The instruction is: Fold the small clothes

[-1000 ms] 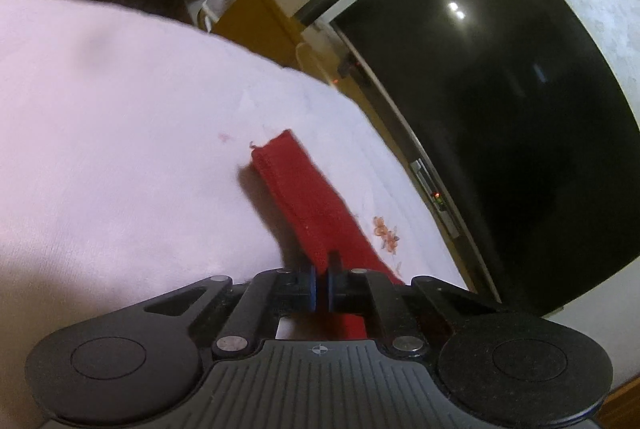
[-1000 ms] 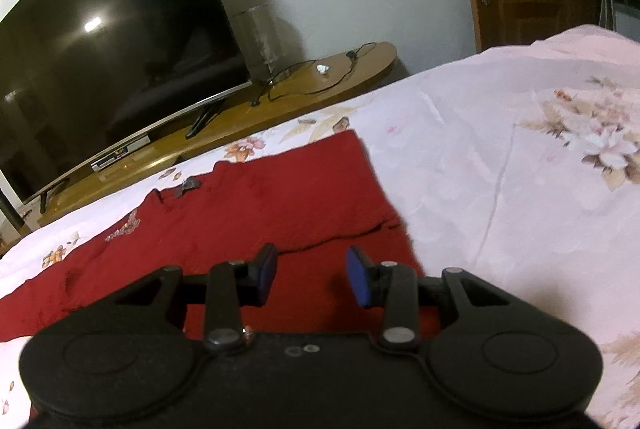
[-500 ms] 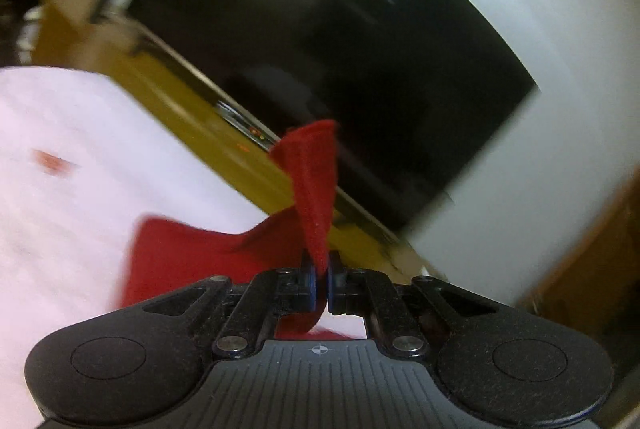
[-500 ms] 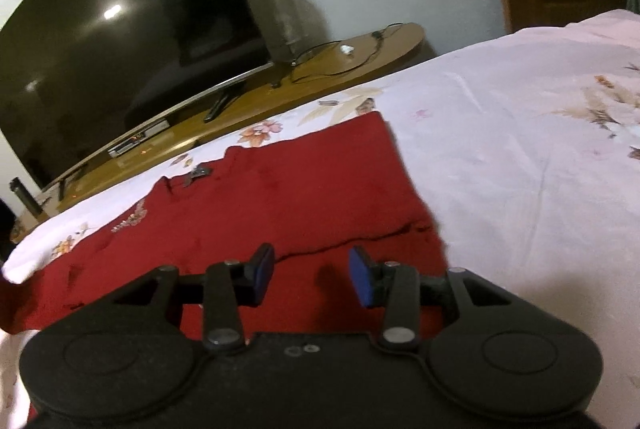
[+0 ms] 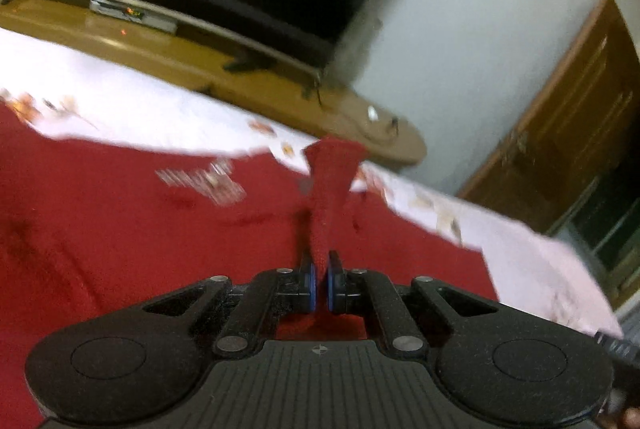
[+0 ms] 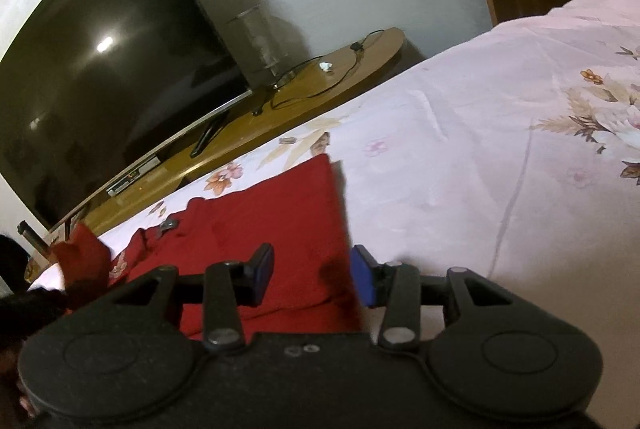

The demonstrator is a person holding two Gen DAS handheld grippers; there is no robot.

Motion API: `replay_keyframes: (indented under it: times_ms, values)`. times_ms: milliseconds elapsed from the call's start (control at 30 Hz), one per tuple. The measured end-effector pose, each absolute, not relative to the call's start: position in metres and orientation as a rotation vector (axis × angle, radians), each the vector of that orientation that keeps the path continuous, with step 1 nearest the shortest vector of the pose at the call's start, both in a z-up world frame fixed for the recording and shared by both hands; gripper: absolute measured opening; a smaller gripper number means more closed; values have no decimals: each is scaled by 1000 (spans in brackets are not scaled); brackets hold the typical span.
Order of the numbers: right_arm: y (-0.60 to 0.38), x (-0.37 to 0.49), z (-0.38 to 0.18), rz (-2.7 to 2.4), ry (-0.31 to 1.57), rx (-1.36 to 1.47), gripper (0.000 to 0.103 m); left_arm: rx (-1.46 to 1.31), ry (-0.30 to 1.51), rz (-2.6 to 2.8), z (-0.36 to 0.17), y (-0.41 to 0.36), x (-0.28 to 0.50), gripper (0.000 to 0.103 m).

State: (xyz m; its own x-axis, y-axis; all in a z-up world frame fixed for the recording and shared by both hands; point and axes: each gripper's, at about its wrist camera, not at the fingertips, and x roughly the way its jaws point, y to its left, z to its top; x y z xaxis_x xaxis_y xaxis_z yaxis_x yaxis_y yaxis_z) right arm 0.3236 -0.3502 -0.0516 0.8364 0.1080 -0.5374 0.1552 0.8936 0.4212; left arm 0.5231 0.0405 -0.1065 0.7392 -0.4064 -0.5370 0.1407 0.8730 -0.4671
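Left gripper (image 5: 321,279) pinching a raised strip of the red knitted garment (image 5: 160,229), the rest spread flat on the pale floral bedsheet (image 6: 480,149), right gripper (image 6: 314,275) jaws wide above the garment's right edge

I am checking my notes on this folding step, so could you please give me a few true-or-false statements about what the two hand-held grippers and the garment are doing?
1. The left hand-held gripper is shut on a sleeve of the red knitted garment. True.
2. The right hand-held gripper pinches the cloth. False: its jaws stand open above the garment's edge.
3. The garment lies on a pale floral bedsheet. True.
4. The black television shows a bright picture. False: its screen is dark.
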Motion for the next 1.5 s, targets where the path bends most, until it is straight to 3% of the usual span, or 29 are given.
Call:
replay_keyframes:
  times_ms: [200,267,300,333,367,733,1000,1233,1333,1367,1433,1500]
  values:
    - [-360,322,-56,-10,594,525,46,-330,700,-282,-115,1,516,6]
    - [-359,325,-55,7,594,547,46,-307,698,-282,-108,-2,512,20]
    - [-355,327,-53,25,594,559,46,-297,680,-294,-101,1,505,44]
    - [-352,329,-52,40,594,568,46,-283,650,-288,-96,6,496,60]
    - [-347,333,-51,63,596,581,46,-261,618,-265,-89,13,484,62]
    - [-265,383,-75,286,761,714,49,-302,617,33,-90,159,402,62]
    - [-248,397,-97,297,761,884,46,-324,650,6,-115,179,407,62]
    - [-240,399,-102,302,733,927,29,-335,633,-7,-124,182,409,62]
    - [-236,401,-99,285,731,890,6,-295,639,-4,-123,174,412,62]
    - [-234,400,-96,272,720,860,6,-304,640,-5,-122,175,412,61]
    - [-231,396,-82,268,672,782,6,-300,648,18,-121,179,411,36]
    - [-230,387,-64,255,619,691,6,-367,648,30,-123,194,409,20]
